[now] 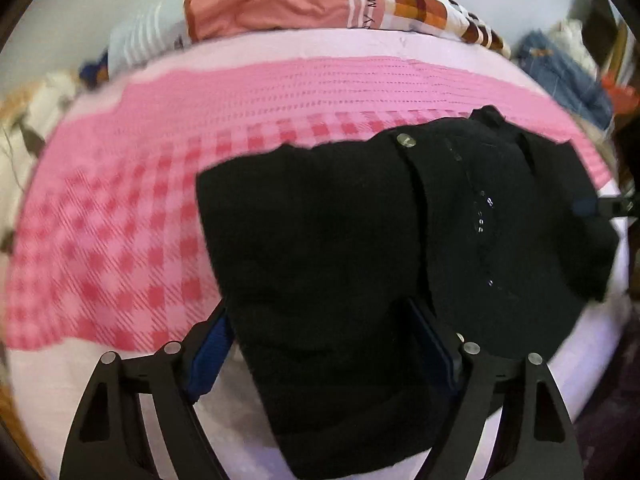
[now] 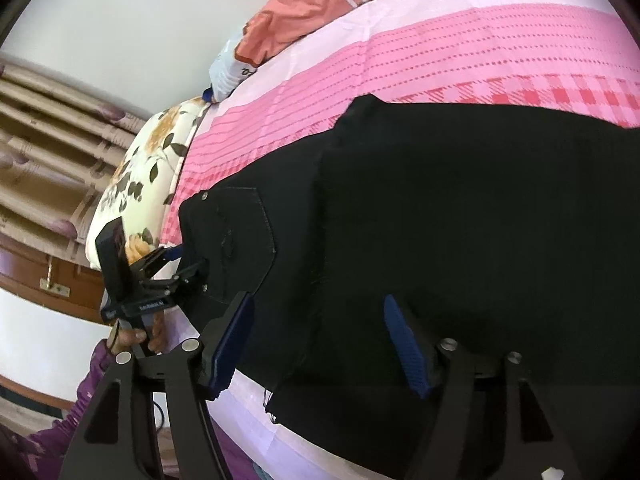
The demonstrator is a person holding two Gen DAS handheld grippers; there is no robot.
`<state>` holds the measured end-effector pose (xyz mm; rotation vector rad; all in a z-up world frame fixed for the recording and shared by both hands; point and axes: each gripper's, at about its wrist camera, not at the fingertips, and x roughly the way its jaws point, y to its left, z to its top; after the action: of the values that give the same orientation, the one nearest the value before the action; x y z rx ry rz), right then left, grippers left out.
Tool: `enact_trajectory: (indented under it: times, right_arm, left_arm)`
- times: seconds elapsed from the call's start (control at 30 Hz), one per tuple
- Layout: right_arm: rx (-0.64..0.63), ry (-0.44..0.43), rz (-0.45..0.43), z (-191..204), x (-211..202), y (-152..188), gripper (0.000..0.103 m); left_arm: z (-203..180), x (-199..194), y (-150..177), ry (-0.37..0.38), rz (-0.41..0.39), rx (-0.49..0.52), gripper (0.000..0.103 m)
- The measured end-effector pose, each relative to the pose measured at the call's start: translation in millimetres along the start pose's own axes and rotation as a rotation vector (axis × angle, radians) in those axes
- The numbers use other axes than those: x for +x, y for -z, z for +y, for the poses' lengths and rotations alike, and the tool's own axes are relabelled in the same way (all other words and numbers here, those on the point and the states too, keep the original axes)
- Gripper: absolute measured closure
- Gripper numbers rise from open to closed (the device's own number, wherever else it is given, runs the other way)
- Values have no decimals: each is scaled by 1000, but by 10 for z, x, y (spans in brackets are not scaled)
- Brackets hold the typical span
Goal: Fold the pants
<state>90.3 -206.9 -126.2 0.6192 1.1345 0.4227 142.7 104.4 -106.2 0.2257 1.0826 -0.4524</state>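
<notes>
- Black pants (image 1: 360, 240) lie on a bed, over a pink checked blanket (image 1: 140, 208) that sits on a pale lilac sheet (image 1: 48, 384).
- Left wrist view: left gripper (image 1: 326, 344) has its blue-padded fingers (image 1: 208, 354) spread, one on each side of a folded panel of the pants. Pads look apart from the cloth rather than pinching it, though the right pad is dark against the fabric and hard to judge.
- Same view: metal button (image 1: 405, 141) at the waistband, and a line of rivets or stitching down the right part of the garment. The right wrist view does not show this button.
- Right wrist view: right gripper (image 2: 320, 346) also stands spread, blue fingers (image 2: 408, 352) wide apart over the pants (image 2: 460, 220), nothing clamped between them.
- Only the right wrist view shows a back pocket (image 2: 244, 240) with its stitched outline, and a frayed edge with loose threads near the bed's rim.
- Only the right wrist view shows the other tool from outside: the left gripper (image 2: 192, 268) at the waist end of the pants, the person's hand (image 2: 138, 334) on its handle, purple sleeve (image 2: 80, 412) below.
- Left wrist view has the right tool as a sliver at the frame's right edge.
- Head of bed: salmon pillow (image 1: 272, 4) in both views; floral pillow (image 2: 148, 172) clear only in the right wrist view.
- Left wrist view alone: pile of denim clothes (image 1: 560, 68) beyond the bed.
</notes>
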Motion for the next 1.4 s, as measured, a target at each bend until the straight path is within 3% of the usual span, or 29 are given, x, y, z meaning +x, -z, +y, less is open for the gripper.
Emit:
enact_trajectory:
  times: [0.63,1.33,1.4]
  right_arm:
    - [23,28,25,79,180,-1,32]
    - [5,30,22,132,238,-14,19]
    - [5,29,22,125,231,-19,18]
  left_arm:
    - [-107,-42,36,-75,-44,38,21]
    - [-90,-62,63,-46,-67,23,21]
    - [-77,-72,91,-19,-83,18,30]
